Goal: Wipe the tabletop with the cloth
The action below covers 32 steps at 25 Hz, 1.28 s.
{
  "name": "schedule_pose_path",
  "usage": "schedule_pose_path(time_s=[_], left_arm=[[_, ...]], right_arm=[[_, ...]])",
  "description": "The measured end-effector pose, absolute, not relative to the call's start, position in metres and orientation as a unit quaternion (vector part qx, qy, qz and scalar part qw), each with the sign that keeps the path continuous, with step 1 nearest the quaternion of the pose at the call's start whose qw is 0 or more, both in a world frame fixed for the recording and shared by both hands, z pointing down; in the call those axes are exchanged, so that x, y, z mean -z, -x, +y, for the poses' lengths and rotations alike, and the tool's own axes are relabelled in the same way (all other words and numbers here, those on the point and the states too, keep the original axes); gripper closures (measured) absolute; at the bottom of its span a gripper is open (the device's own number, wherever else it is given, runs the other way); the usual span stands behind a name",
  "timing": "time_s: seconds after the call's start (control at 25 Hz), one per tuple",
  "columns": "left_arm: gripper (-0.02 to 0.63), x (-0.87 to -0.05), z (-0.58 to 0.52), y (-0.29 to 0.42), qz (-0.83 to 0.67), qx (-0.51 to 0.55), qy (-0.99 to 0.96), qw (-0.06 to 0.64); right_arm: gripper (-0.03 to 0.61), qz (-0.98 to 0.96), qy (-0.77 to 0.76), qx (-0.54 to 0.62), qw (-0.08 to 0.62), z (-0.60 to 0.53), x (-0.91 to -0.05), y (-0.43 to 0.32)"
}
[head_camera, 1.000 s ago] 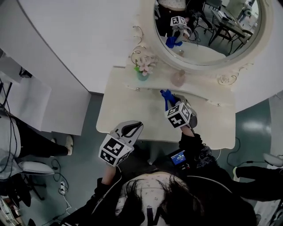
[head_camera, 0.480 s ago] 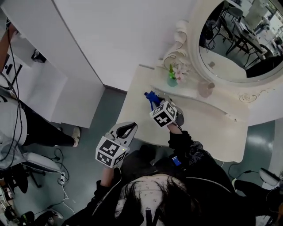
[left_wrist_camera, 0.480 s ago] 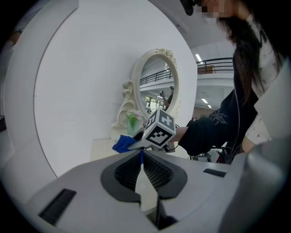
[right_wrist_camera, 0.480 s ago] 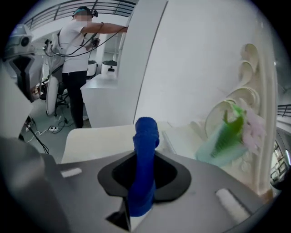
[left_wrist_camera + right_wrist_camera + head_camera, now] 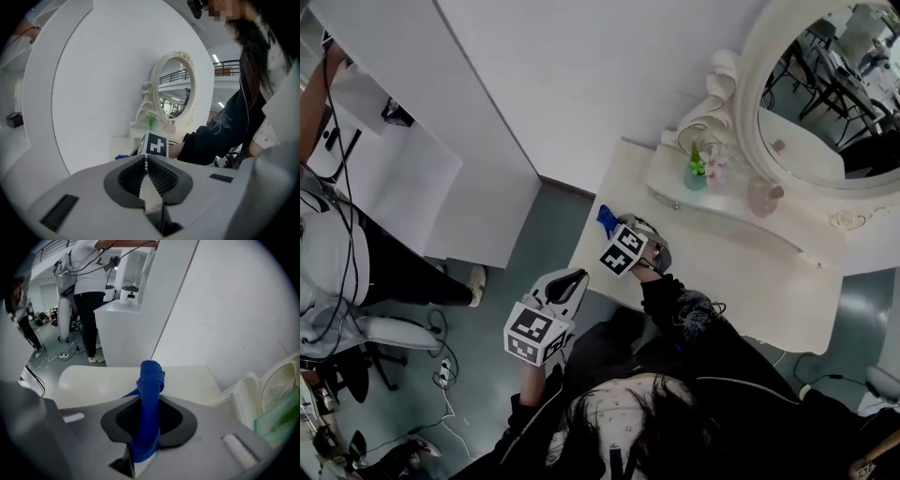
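**Head view.** The right gripper (image 5: 616, 231) is over the left end of the cream tabletop (image 5: 741, 272), near its front corner. A bunched blue cloth (image 5: 606, 217) sticks out past its tip. Whether the cloth touches the surface cannot be told from here. The left gripper (image 5: 567, 280) hangs off the table, over the grey floor (image 5: 502, 281) in front of that corner. It is well apart from the cloth. On the raised back shelf stand a green vase of flowers (image 5: 697, 171) and a pink bottle (image 5: 763, 198), under the oval mirror (image 5: 830, 94).

**Left gripper view.** The left gripper (image 5: 146, 162) has its ribbed dark pads (image 5: 161, 176) closed against each other with nothing between them. Beyond them are the right gripper's marker cube (image 5: 154, 144), a sliver of blue cloth (image 5: 123, 157), the tabletop (image 5: 119, 144) and the mirror (image 5: 176, 96).

**Right gripper view.** The right gripper (image 5: 149, 401) is clamped on the cloth (image 5: 151, 373). The cloth is a deep, even blue, rolled into a thick twisted rope. It runs up between the pads and ends in a rounded knob past the tips. The pale tabletop (image 5: 91, 378) lies below it. Behind are a white cabinet (image 5: 124, 329) and a standing person (image 5: 86, 282).
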<state>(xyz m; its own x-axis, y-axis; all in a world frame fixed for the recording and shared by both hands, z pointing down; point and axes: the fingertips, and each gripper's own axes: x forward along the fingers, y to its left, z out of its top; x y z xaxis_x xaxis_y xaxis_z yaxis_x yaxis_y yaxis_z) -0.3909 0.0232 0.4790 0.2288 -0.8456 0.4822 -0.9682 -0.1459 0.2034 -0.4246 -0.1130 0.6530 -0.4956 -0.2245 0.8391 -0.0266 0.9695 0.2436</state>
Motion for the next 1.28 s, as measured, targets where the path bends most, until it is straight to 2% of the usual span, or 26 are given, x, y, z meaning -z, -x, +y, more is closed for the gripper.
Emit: schedule_pose_path(time_s=[0.48, 0.76, 1.28], left_arm=[[0.612, -0.484, -0.006, 0.375, -0.566, -0.135, -0.779, 0.232], [0.612, -0.478, -0.025, 0.346, -0.529, -0.132, -0.81, 0.216], [0.612, -0.471, -0.062, 0.27, -0.451, -0.134, -0.86, 0.198]], right_arm=[[0.502, -0.822, -0.149, 0.186, 0.518, -0.157, -0.664, 0.378], [0.503, -0.814, -0.202, 0.122, 0.531, -0.184, -0.665, 0.317], [0.503, -0.76, -0.3, 0.102, 0.567, -0.233, -0.664, 0.168]])
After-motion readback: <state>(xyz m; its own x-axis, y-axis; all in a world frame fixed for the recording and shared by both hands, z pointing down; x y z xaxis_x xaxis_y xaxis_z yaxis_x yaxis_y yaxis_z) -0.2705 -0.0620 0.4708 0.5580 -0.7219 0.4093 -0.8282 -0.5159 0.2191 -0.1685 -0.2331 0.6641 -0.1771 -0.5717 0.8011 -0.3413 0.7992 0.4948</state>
